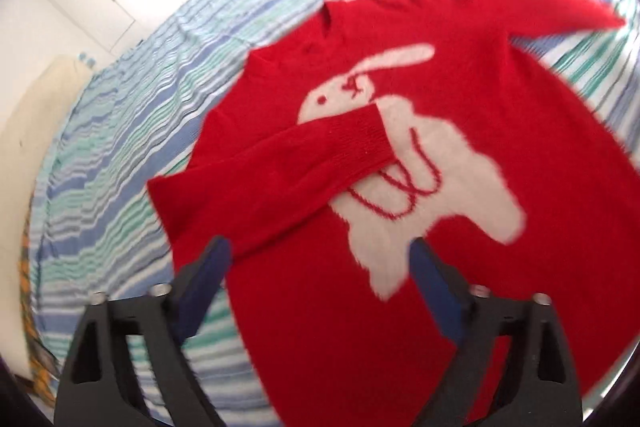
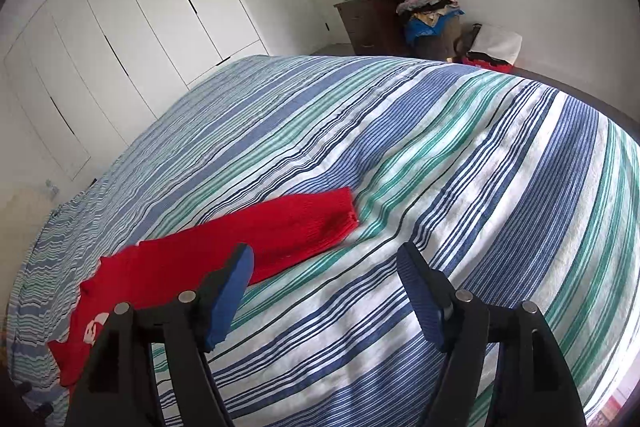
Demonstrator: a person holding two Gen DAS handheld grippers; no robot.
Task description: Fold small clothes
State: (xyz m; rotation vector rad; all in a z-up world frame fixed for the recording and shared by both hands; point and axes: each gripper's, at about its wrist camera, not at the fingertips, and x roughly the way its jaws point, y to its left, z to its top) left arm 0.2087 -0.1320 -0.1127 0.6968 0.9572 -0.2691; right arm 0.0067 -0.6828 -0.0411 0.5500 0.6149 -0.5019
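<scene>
Left wrist view: I look down on a red sweater (image 1: 400, 155) with a white rabbit figure (image 1: 404, 163) on its front; the picture is smeared by motion.
Sweater position: it lies flat on the striped bedspread (image 1: 132, 131), neck toward the top of the frame.
Near sleeve: one sleeve (image 1: 280, 171) is folded across the chest, its cuff resting on the rabbit.
Far sleeve: the other sleeve (image 1: 560, 7) points outward at the upper right, over the stripes.
Left tongs (image 1: 320, 251): I see them spread wide, blue pads apart, nothing between them; they hang over the lower body of the sweater, and I cannot tell whether they touch the knit.
Right wrist view: the outstretched sleeve (image 2: 288, 231) lies flat on the bedspread (image 2: 440, 147), cuff end toward the right.
Right tongs (image 2: 324, 255): I see them parted, holding nothing; the left pad (image 2: 228, 299) overlaps the sleeve in the picture, the right pad stands over bare stripes.
Grip check: no cloth is pinched by either pair.
Room: white wardrobe doors (image 2: 120, 27) behind the bed, a dark dresser (image 2: 368, 23) by the wall with a heap of clothes (image 2: 432, 11) beside it.
</scene>
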